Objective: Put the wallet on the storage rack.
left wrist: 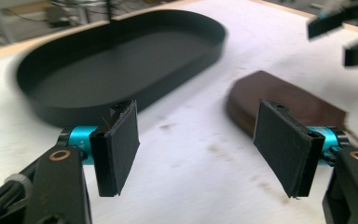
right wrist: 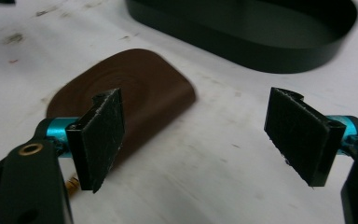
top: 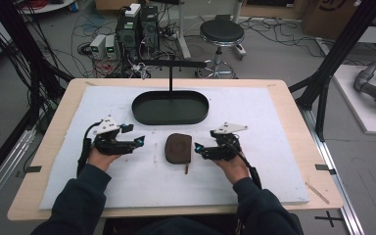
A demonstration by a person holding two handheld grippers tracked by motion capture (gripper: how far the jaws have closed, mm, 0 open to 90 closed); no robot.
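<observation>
- Brown pouch point(top: 178, 147) lay flat on the counter point(top: 274, 127), just in front of the black tray point(top: 170, 107).
- Left tool point(left wrist: 193, 149) gaped wide, nothing gripped.
- Right tool point(right wrist: 205, 140) likewise, pouch beside it.

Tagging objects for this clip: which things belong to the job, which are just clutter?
In the job:
- brown leather pouch, lying between the grippers
- left gripper, open
- right gripper, open
- black oval tray, empty, behind the pouch

Lying about:
- black stool
- computer towers
- floor cables
</observation>
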